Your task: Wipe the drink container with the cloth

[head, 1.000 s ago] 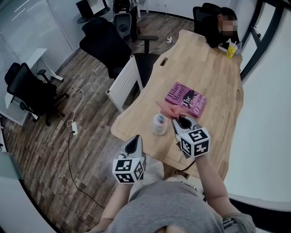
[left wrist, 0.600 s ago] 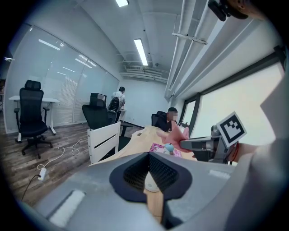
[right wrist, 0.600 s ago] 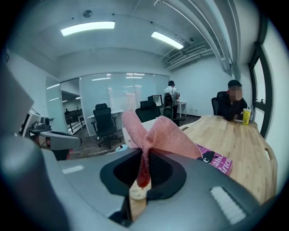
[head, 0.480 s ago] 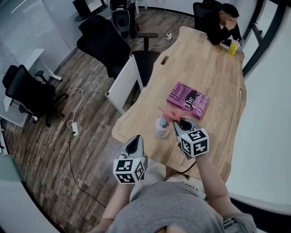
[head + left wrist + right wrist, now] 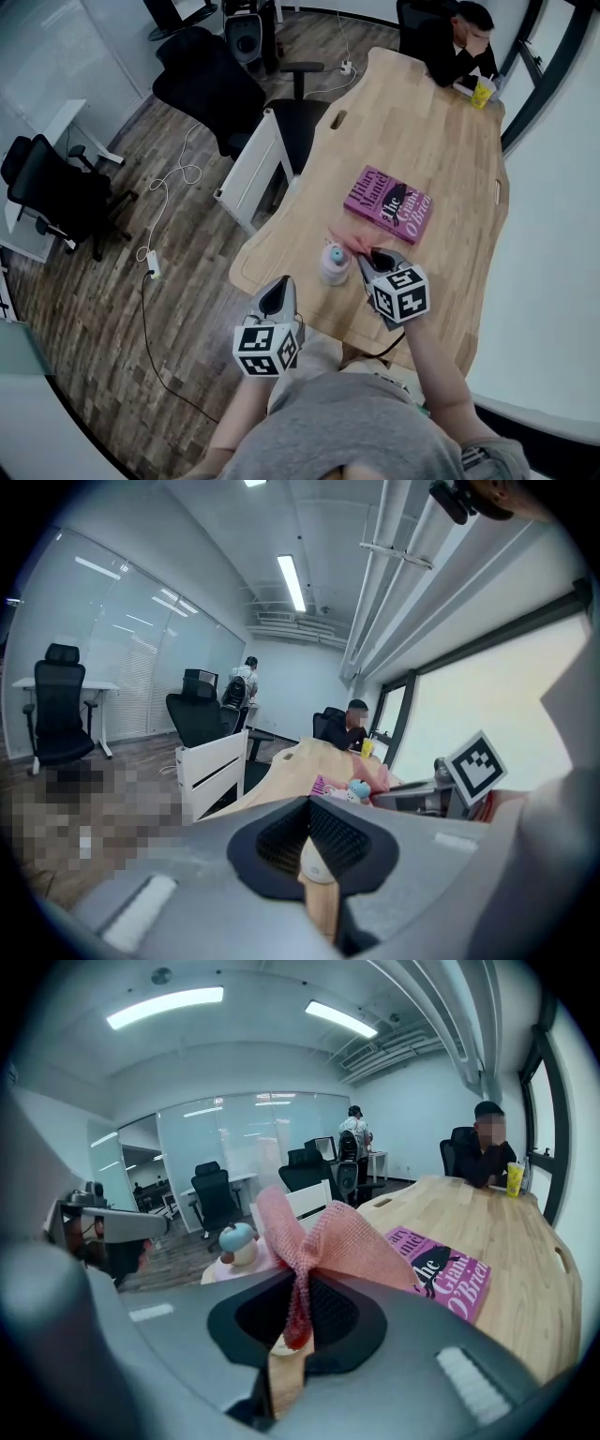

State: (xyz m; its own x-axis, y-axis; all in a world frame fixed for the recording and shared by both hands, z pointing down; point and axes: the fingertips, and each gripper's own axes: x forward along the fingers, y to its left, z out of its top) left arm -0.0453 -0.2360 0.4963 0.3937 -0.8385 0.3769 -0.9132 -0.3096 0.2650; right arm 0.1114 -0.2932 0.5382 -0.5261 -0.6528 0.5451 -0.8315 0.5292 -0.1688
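The drink container (image 5: 333, 262) is a small pale bottle with a blue cap. It stands upright near the front end of the wooden table (image 5: 441, 141). Just right of it, my right gripper (image 5: 373, 254) is shut on a pink cloth (image 5: 351, 238), which fans out beside and above the bottle top. In the right gripper view the cloth (image 5: 323, 1239) is pinched between the jaws, with the bottle (image 5: 237, 1242) to the left behind it. My left gripper (image 5: 278, 287) hangs off the table's front left edge, shut and holding nothing. From it the bottle (image 5: 357, 790) shows far ahead.
A pink book (image 5: 389, 204) lies on the table behind the bottle. A person (image 5: 459, 42) sits at the far end beside a yellow cup (image 5: 482, 94). A white cabinet (image 5: 251, 169) and black office chairs (image 5: 202, 80) stand left of the table.
The head view has shifted slightly. The right gripper with the cloth stays beside the bottle and the left gripper holds its place.
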